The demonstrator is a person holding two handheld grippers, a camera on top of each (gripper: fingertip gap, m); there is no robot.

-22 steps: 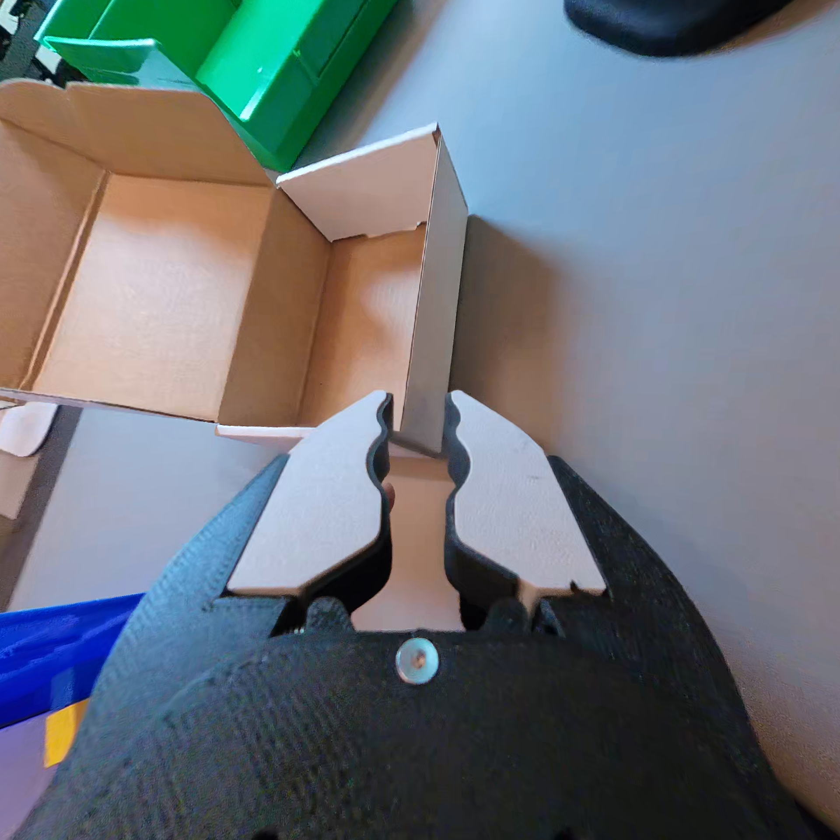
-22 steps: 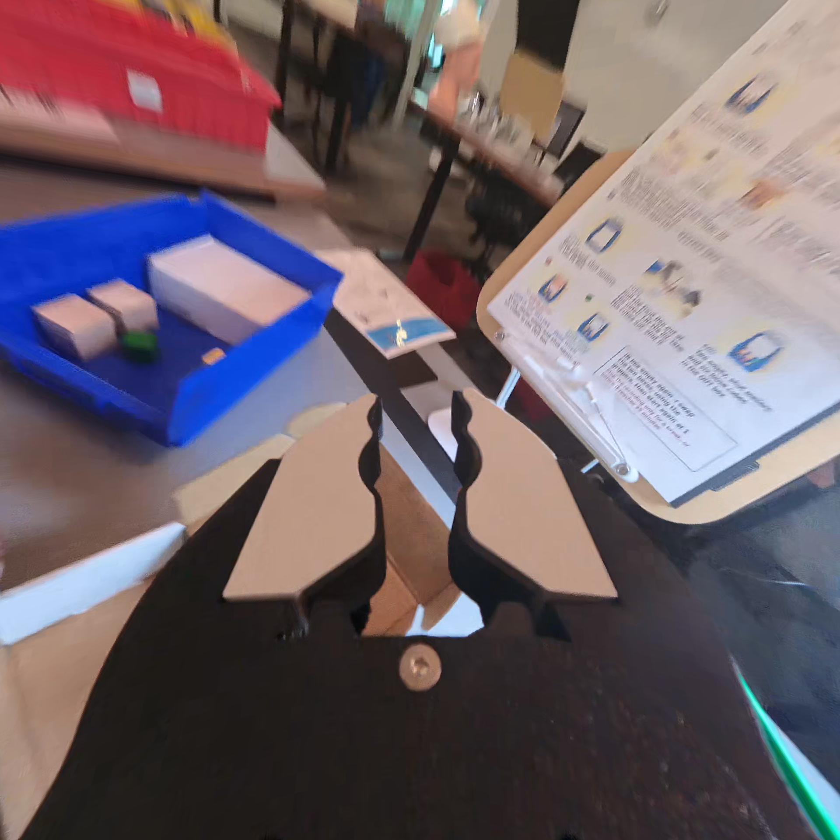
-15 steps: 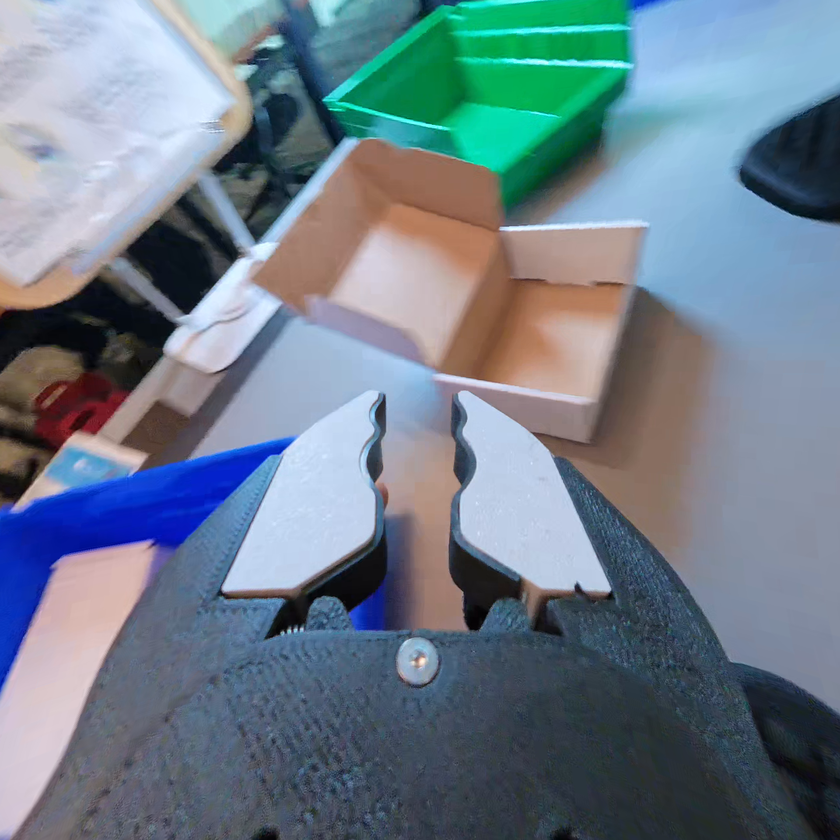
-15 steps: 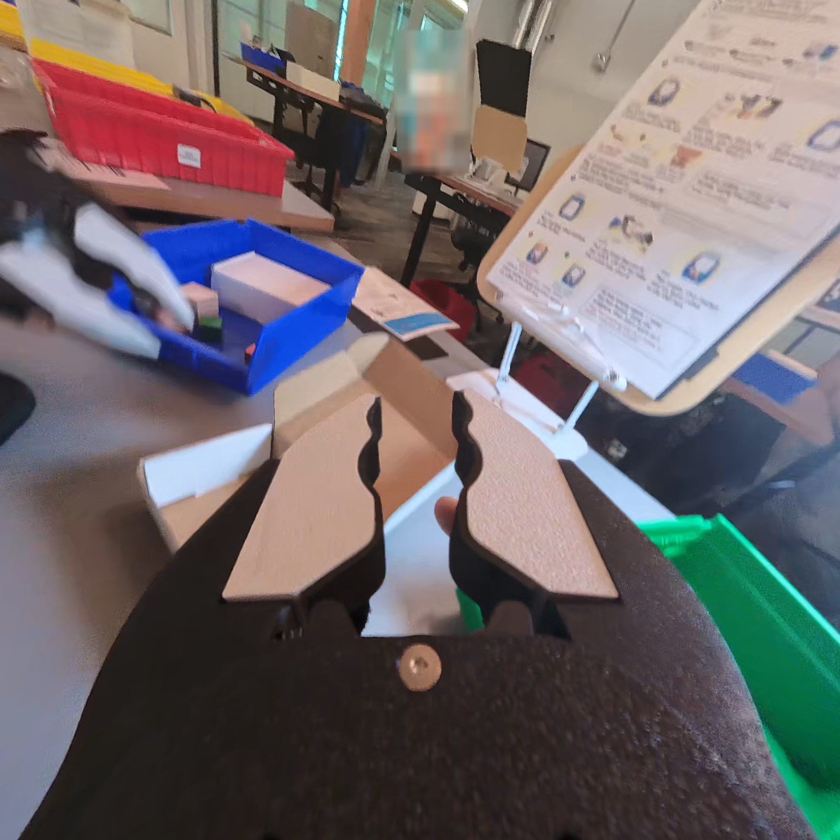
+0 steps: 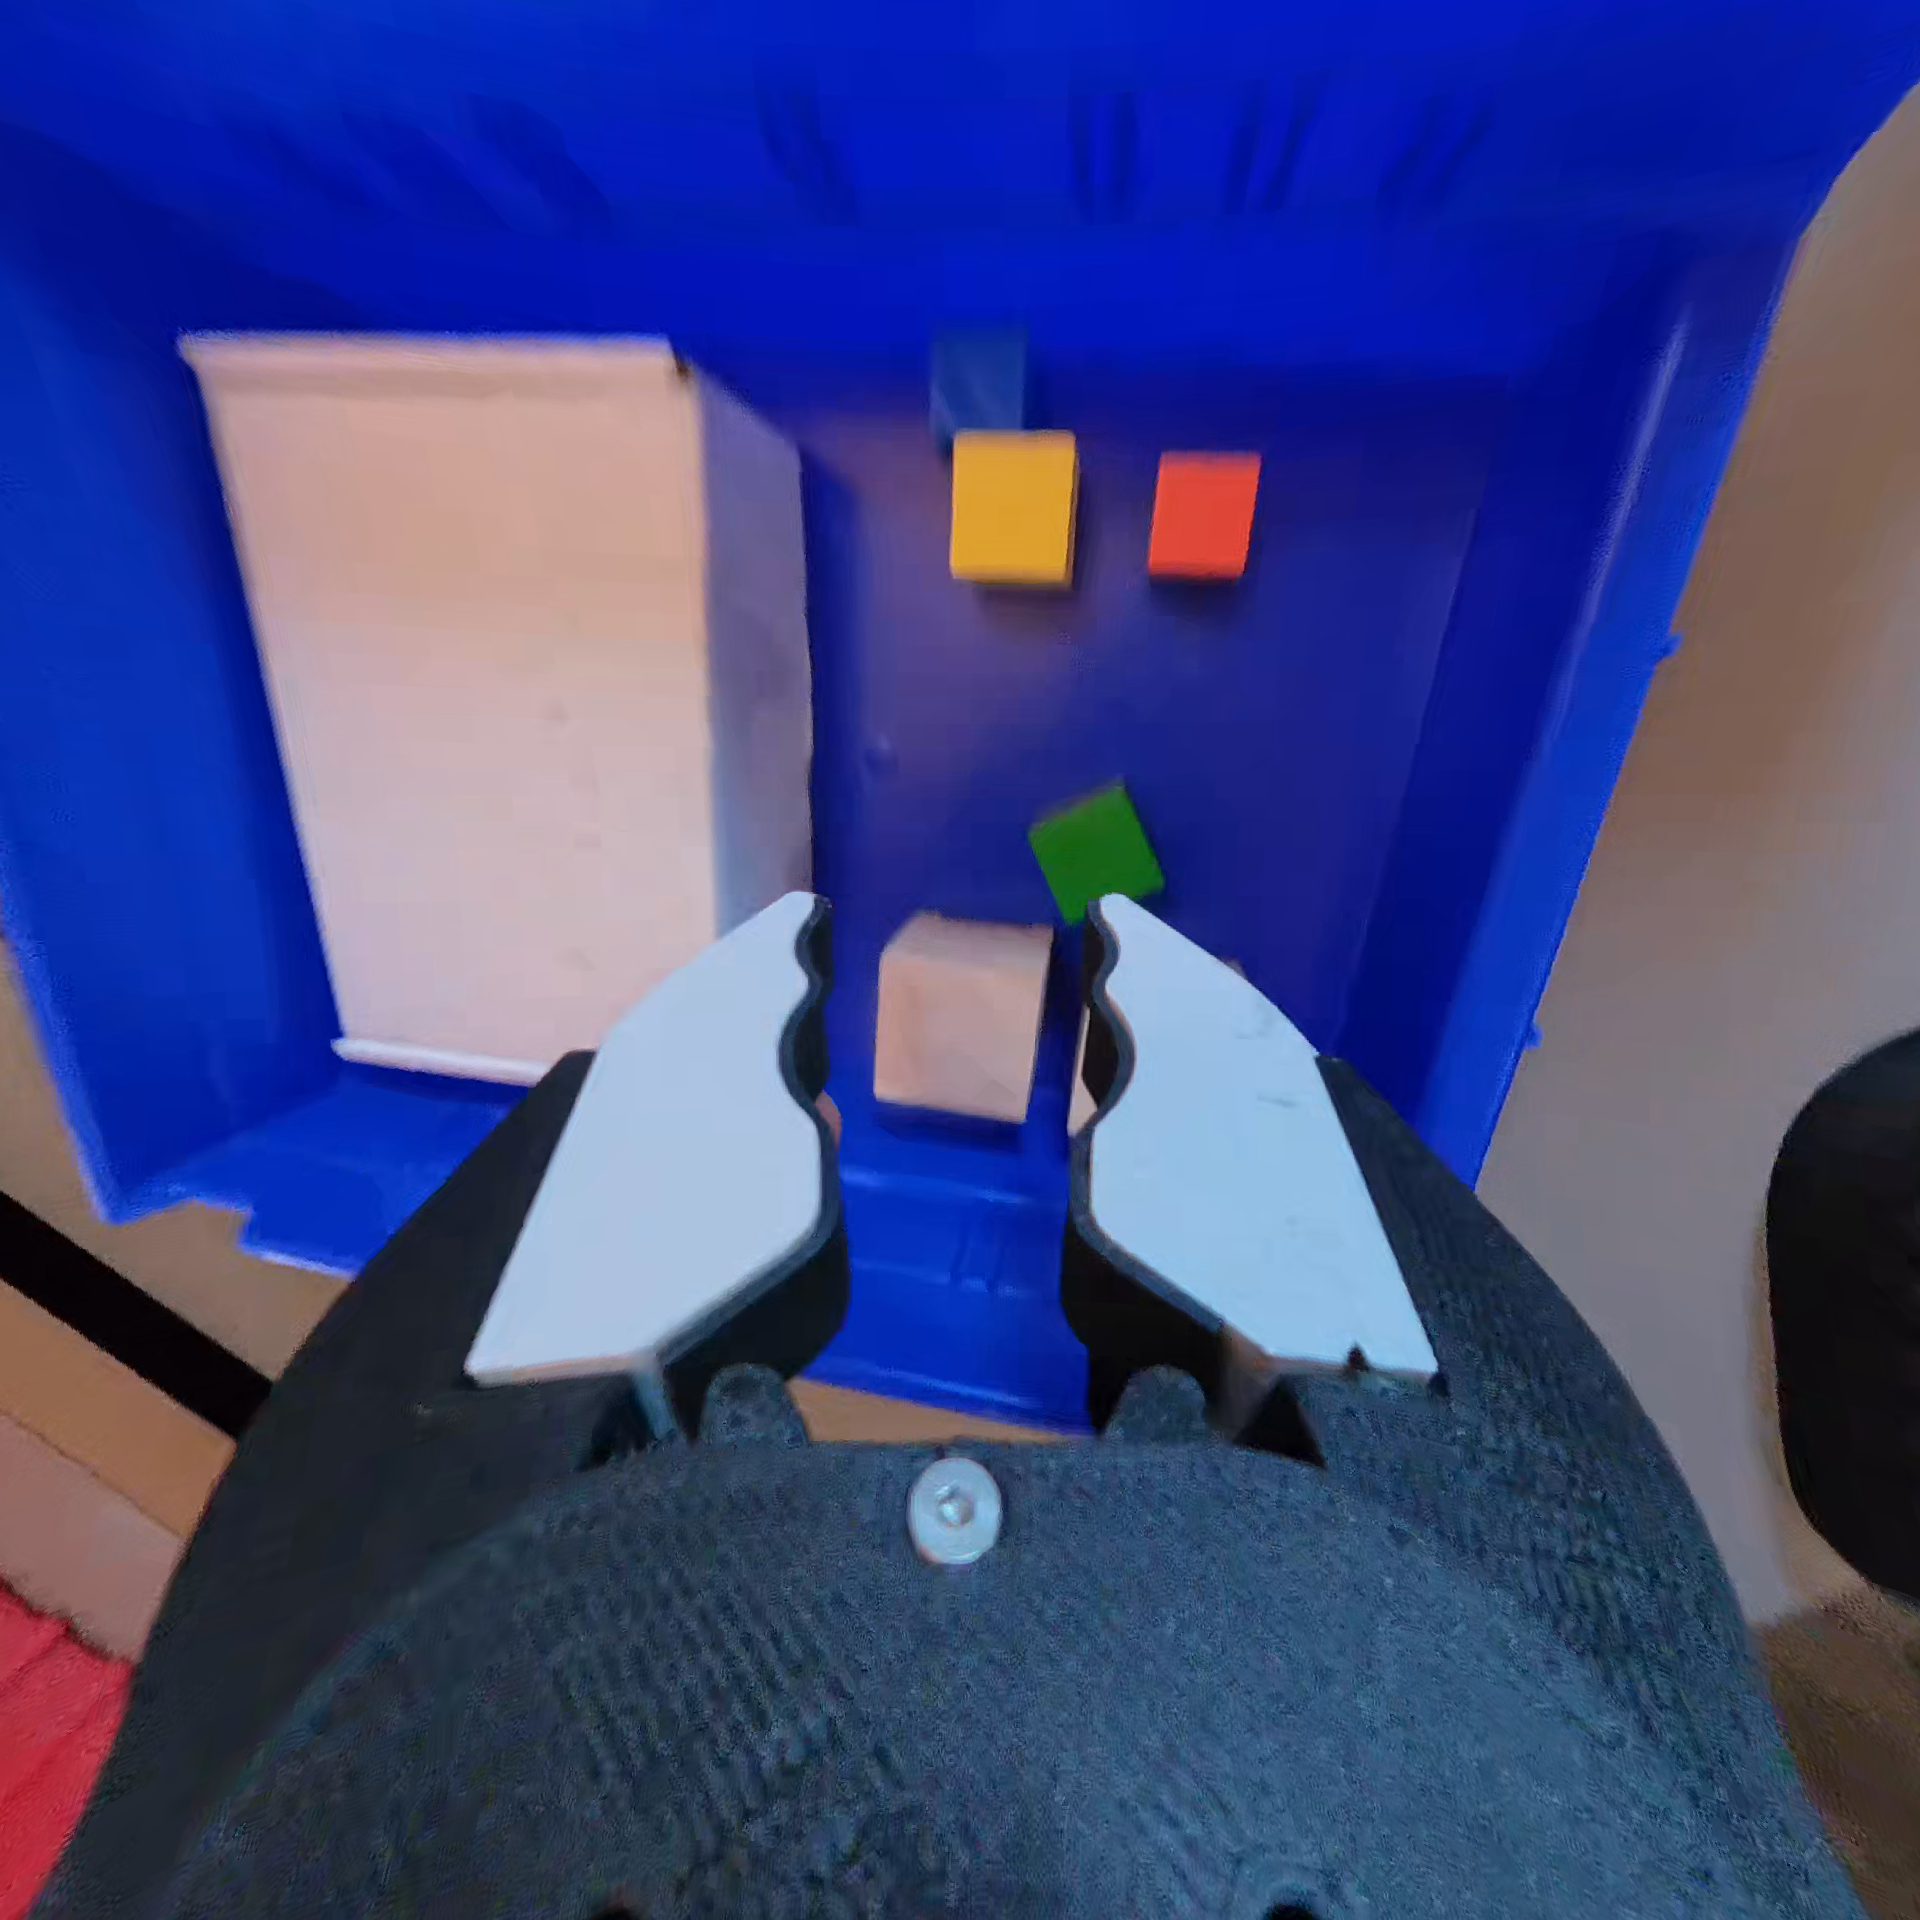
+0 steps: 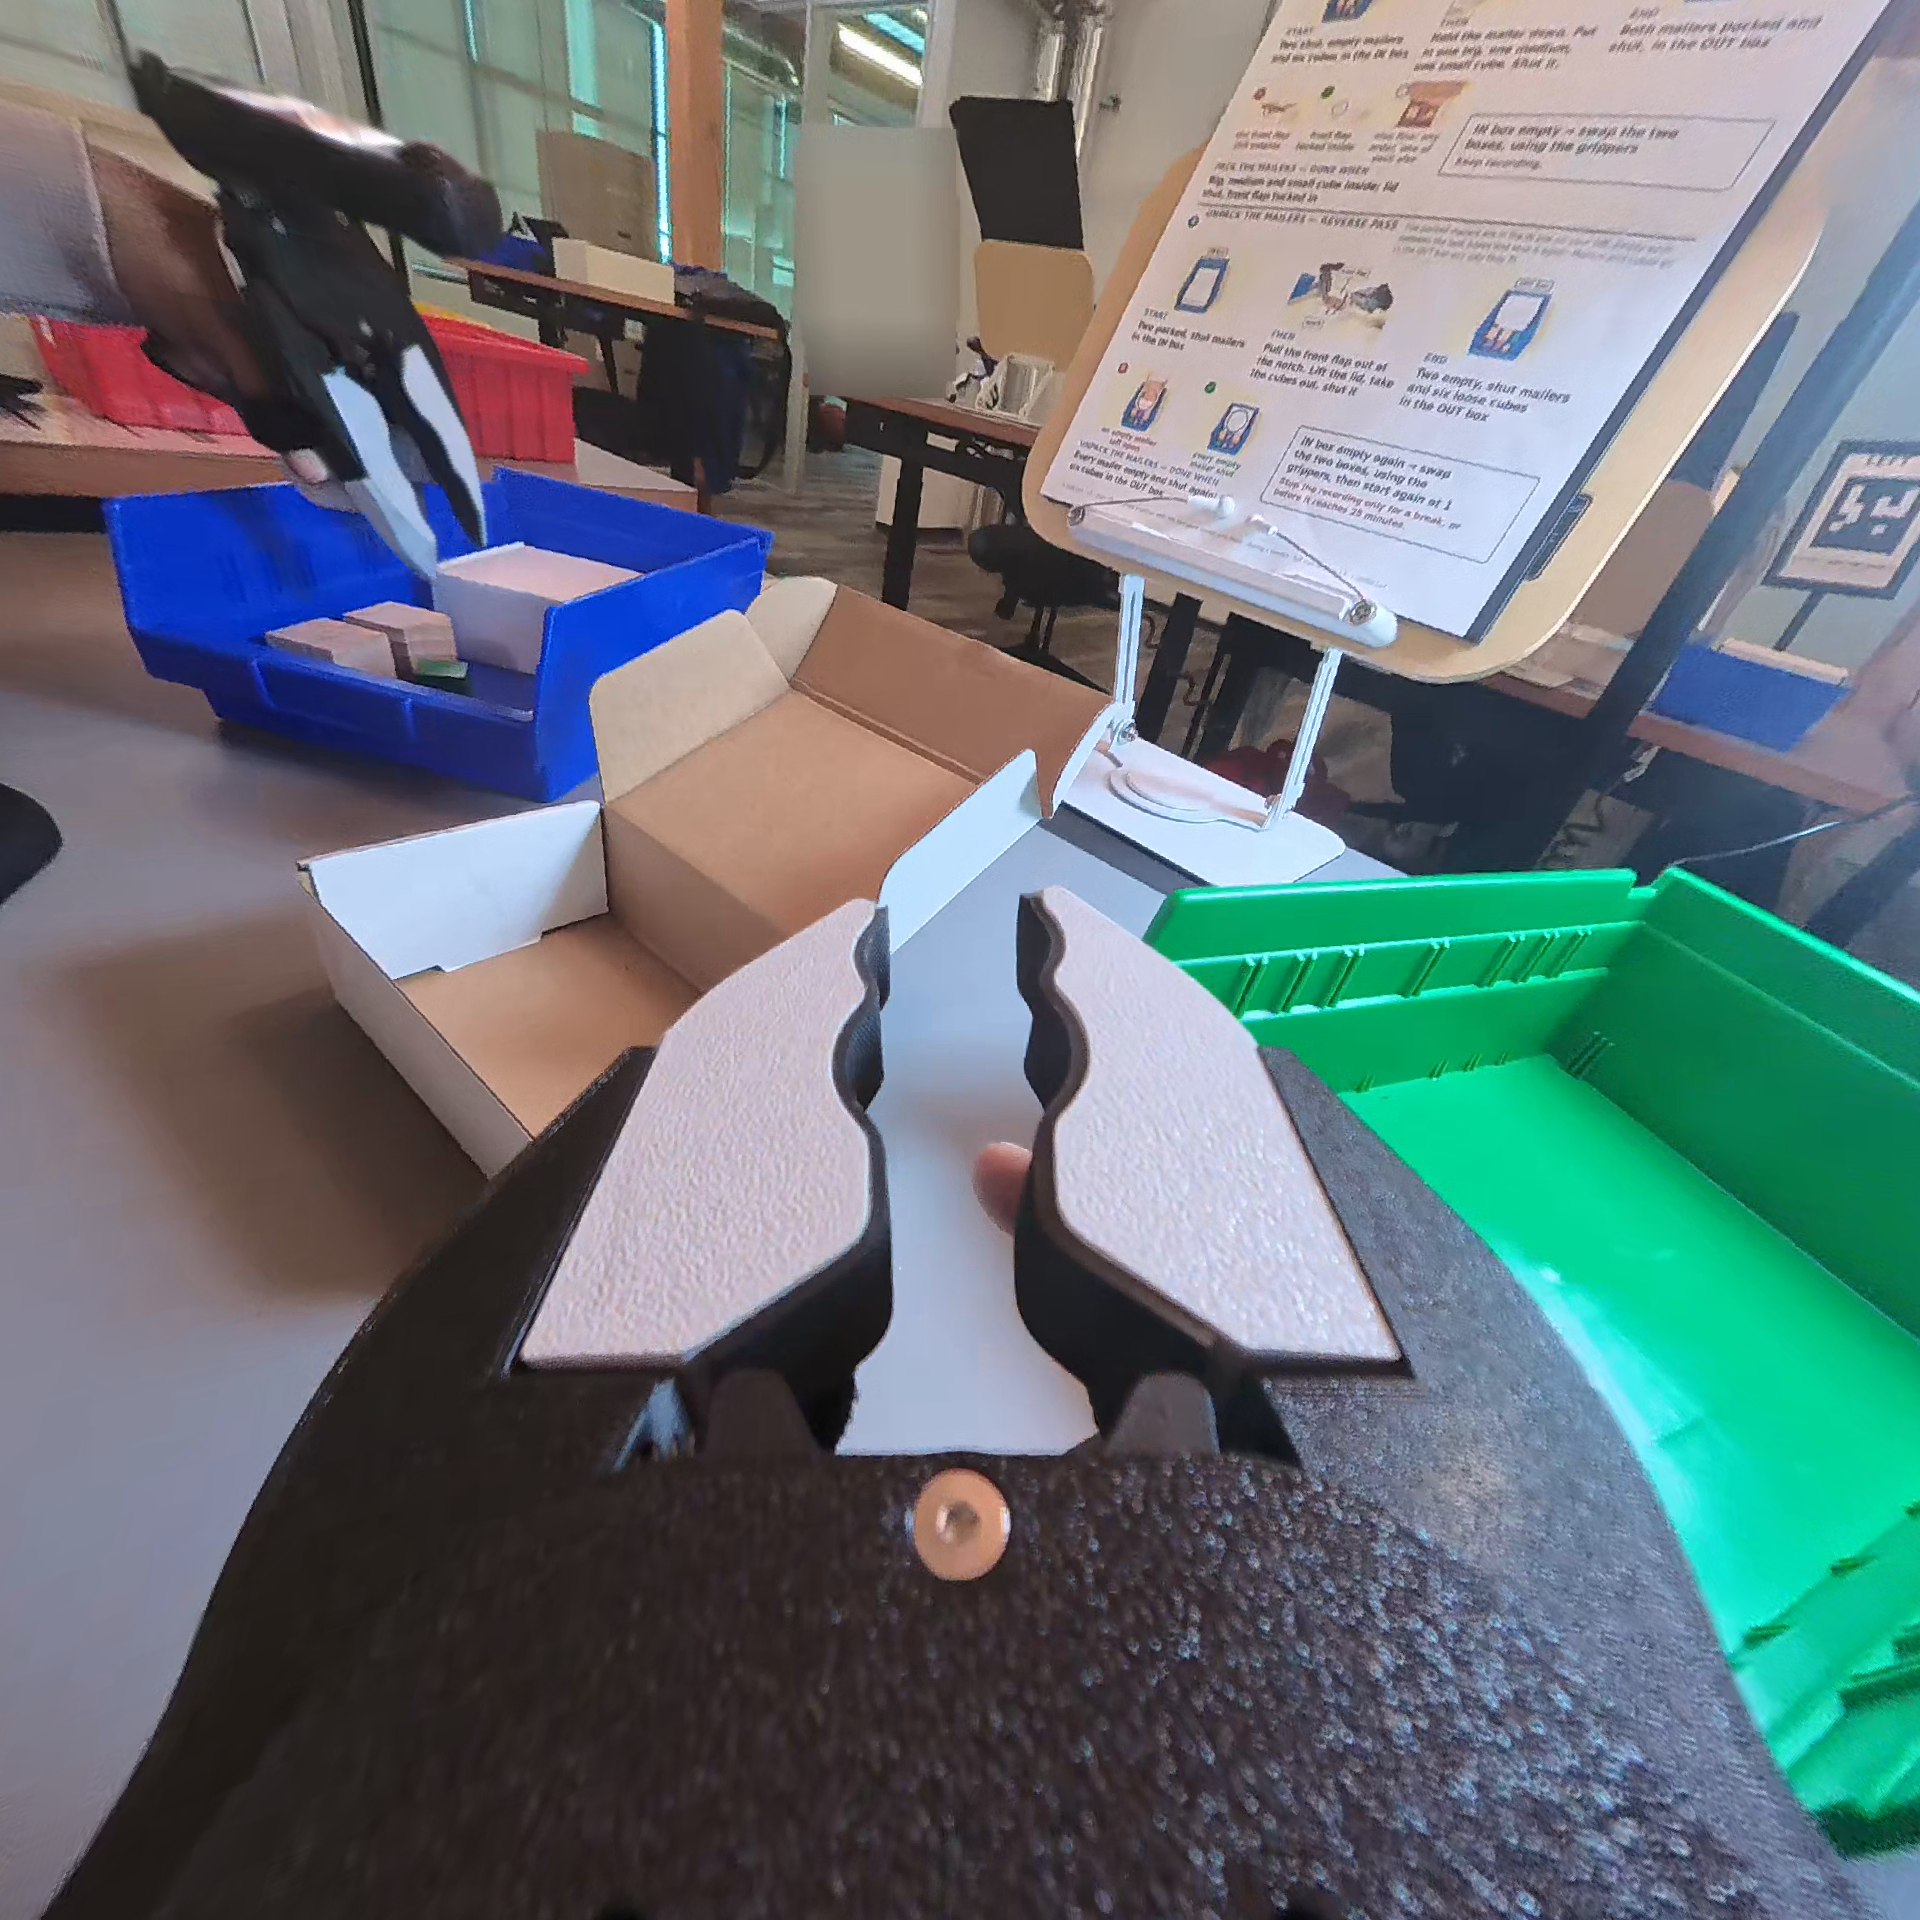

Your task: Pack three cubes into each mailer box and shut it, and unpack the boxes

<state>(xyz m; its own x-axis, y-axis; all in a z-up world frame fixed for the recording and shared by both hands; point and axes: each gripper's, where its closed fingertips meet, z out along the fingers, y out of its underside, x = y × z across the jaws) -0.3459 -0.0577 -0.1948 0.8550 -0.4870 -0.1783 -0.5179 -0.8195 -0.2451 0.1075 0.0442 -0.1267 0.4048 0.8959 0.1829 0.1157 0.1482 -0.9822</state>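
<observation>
My left gripper (image 5: 956,914) is open and hovers over the blue bin (image 5: 1507,831). A wooden cube (image 5: 961,1018) lies below, between its fingers. A green cube (image 5: 1096,852) lies just beyond the right fingertip. Yellow (image 5: 1013,504), red (image 5: 1203,512) and blue (image 5: 977,390) cubes lie farther back. A shut white mailer box (image 5: 468,675) fills the bin's left side. My right gripper (image 6: 951,914) is open and empty above the table, beside the open empty mailer box (image 6: 623,883). The left gripper (image 6: 416,499) also shows there, over the blue bin (image 6: 416,707).
An empty green bin (image 6: 1558,1143) stands to the right of the right gripper. A sheet on a white stand (image 6: 1455,312) stands behind the open box. A red bin (image 6: 499,384) and other tables are in the background. A black object (image 5: 1849,1299) lies right of the blue bin. The grippers' ends are close to 45 centimeters from one another.
My left gripper left the open box's side flap, swung over the blue bin and opened wider. My right gripper turned to face the open box and green bin.
</observation>
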